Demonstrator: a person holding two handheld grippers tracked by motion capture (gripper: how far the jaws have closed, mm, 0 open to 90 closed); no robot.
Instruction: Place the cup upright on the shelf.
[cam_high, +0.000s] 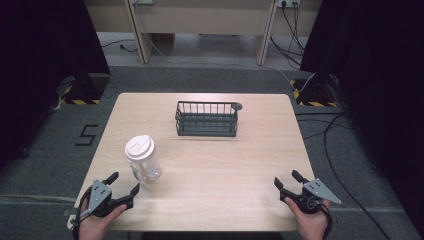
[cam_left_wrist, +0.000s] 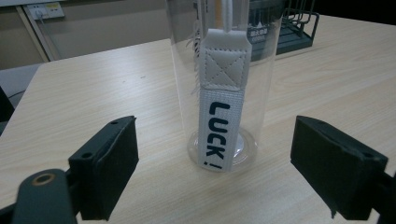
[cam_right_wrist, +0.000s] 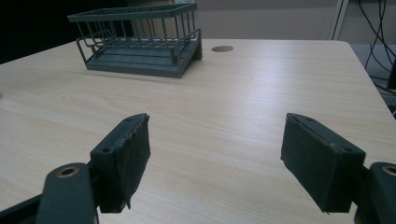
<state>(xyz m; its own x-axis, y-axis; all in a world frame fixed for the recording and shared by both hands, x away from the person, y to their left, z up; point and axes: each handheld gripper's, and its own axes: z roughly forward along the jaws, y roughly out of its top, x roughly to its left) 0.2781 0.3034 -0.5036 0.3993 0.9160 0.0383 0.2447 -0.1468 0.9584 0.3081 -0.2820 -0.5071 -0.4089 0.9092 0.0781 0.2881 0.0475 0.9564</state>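
bottle ahead of left jaws

your left gripper (cam_high: 121, 186) sits at the near left of the surface (cam_high: 225, 160), jaws apart, empty. the clear bottle (cam_high: 142, 159) with white lid stands upright just beyond it, long axis vertical, centred between the jaws in the left gripper view. your right gripper (cam_high: 287, 180) rests well apart, jaws also spread. the wire basket (cam_high: 207, 119) stands farther back.

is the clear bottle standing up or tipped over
Upright: the clear bottle stands on its base on the table, white lid on top.
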